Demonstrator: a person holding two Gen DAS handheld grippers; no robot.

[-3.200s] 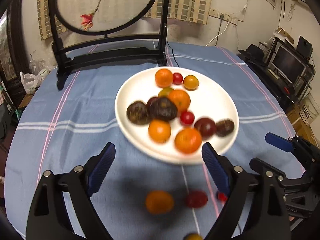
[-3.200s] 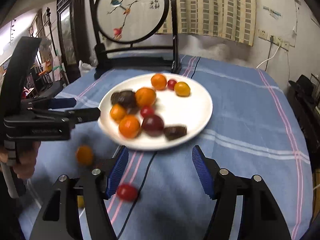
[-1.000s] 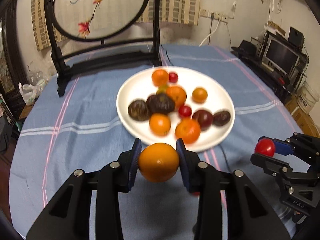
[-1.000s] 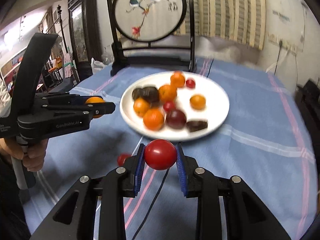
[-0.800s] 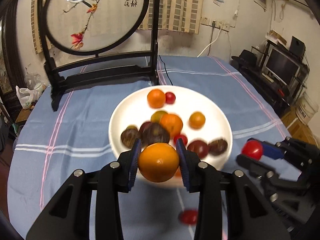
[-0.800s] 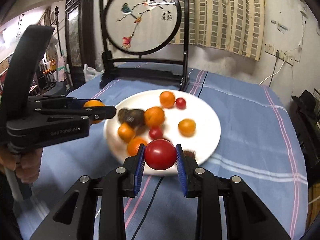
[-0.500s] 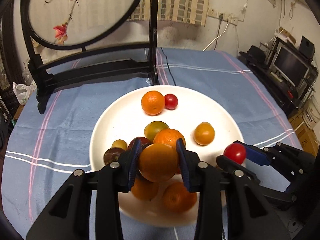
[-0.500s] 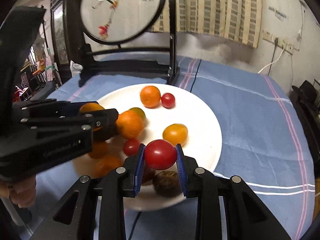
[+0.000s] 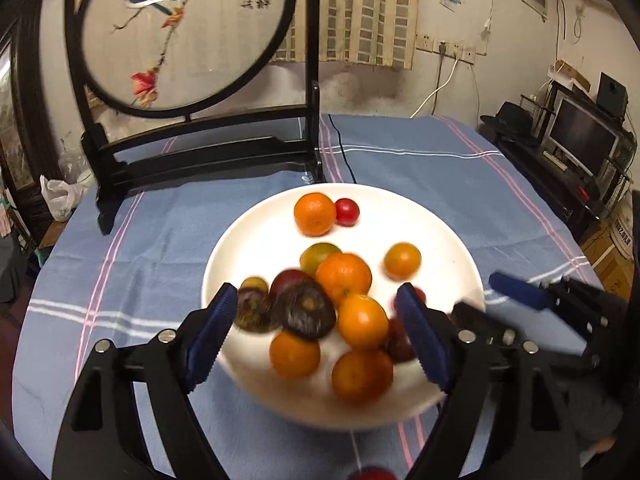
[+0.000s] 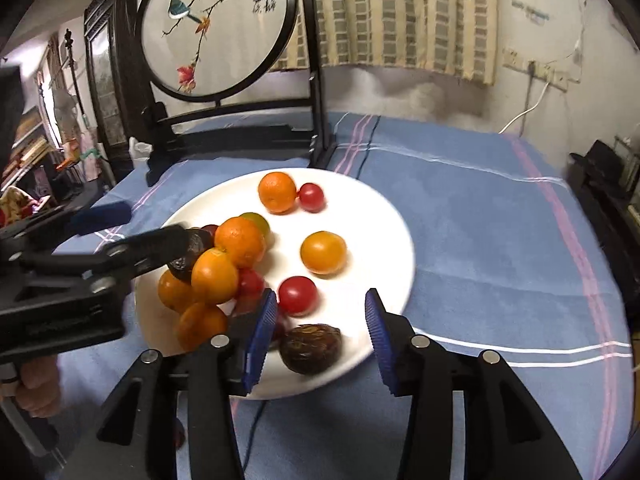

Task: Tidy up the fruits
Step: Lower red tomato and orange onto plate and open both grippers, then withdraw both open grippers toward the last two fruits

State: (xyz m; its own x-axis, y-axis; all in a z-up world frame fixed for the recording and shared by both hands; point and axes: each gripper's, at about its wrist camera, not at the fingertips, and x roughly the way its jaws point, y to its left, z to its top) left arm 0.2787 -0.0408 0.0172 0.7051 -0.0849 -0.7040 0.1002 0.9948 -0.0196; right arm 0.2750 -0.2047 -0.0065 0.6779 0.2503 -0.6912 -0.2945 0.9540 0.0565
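A: What do we have in front of us?

B: We have a round white plate [image 9: 256,240] on the blue cloth with pink and white stripes [image 9: 420,168], and most of the fruit sits heaped on its near left part.

A: And our left gripper [image 9: 316,330]?

B: Its jaws have just been opening. The blue pads stand wide apart over the near side of the plate and press on nothing. A smooth round orange [image 9: 362,322] lies among the pile between them, touching neither pad, beside a dark purple wrinkled fruit [image 9: 304,310].

A: The right gripper [image 10: 320,332]?

B: Its jaws have also just been opening, and they are apart. A small red cherry tomato [image 10: 297,295] rests on the plate just ahead of the left pad, free of it. A brown wrinkled fruit [image 10: 310,348] lies low between the pads, clear of both.

A: What else is on the plate?

B: At the far rim we see an orange mandarin [image 10: 277,192] touching a second small red tomato [image 10: 311,197]. A round yellow-orange tomato [image 10: 323,252] sits alone towards the right.

A: Anything off the plate?

B: One red fruit [image 9: 372,473] shows at the bottom edge of the left view, on the cloth. Behind the plate stands a black wooden stand with a round painted bird screen [image 10: 218,28]. We glimpse a hand [image 10: 34,390] on the left gripper's grip.
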